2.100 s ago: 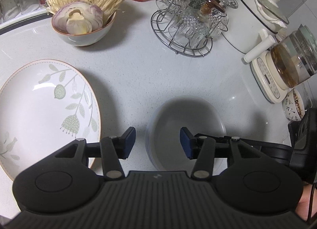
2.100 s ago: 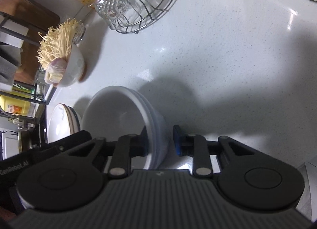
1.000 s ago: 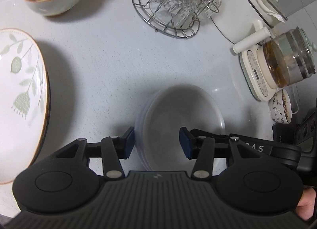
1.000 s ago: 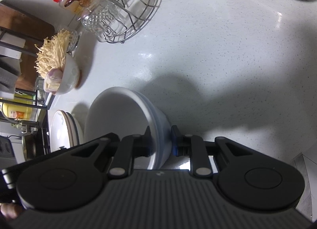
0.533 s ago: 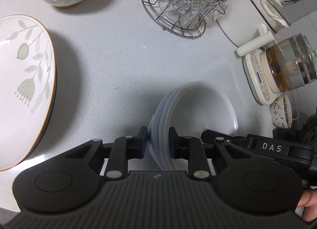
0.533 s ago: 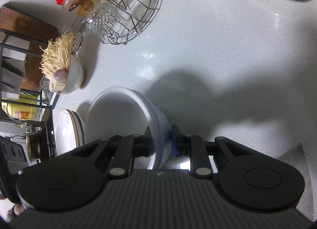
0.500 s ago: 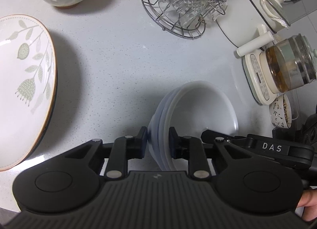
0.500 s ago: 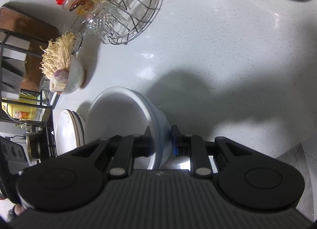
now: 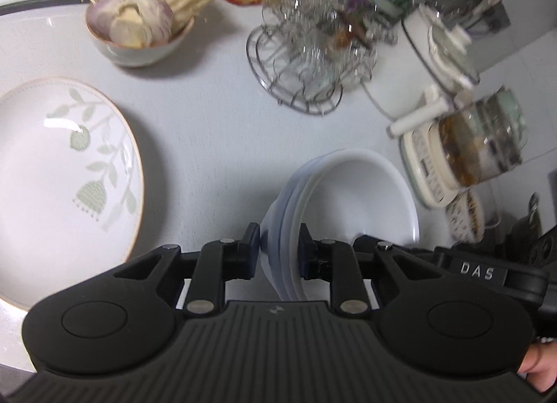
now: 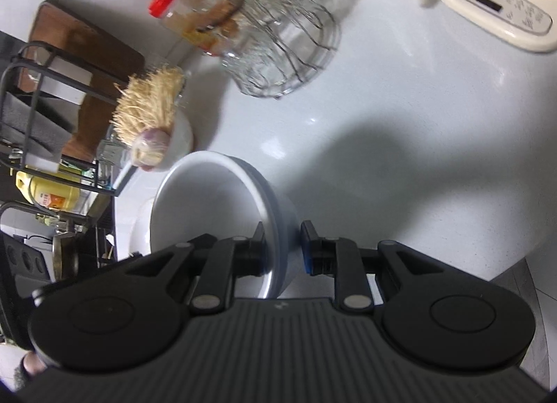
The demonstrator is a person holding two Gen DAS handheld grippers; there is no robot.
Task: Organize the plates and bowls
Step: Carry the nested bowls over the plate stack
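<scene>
Two grippers, one load: a nested stack of white bowls, pinched at opposite rims.

Left wrist view: left gripper [image 9: 277, 251] clenched on the near-left rim of the white bowl stack [image 9: 351, 194], one finger outside the wall, one inside. Stack tilted, mouth facing right and away, apparently lifted clear of the countertop [image 9: 209, 131]. Leaf-patterned plate [image 9: 62, 173] lies to the left of the gripper, flat, well apart from the stack. Bowl of noodles and onion [image 9: 139, 30] farther back; wire glass rack [image 9: 306, 65] behind the stack.

Right wrist view: right gripper [image 10: 282, 246] clamped on the stack's [image 10: 209, 201] opposite rim, mouth opening to the left.

Judgement: the plate sits on the left gripper's side, so any set-down there means carrying the stack leftward, both grips moving together to keep it level.
</scene>
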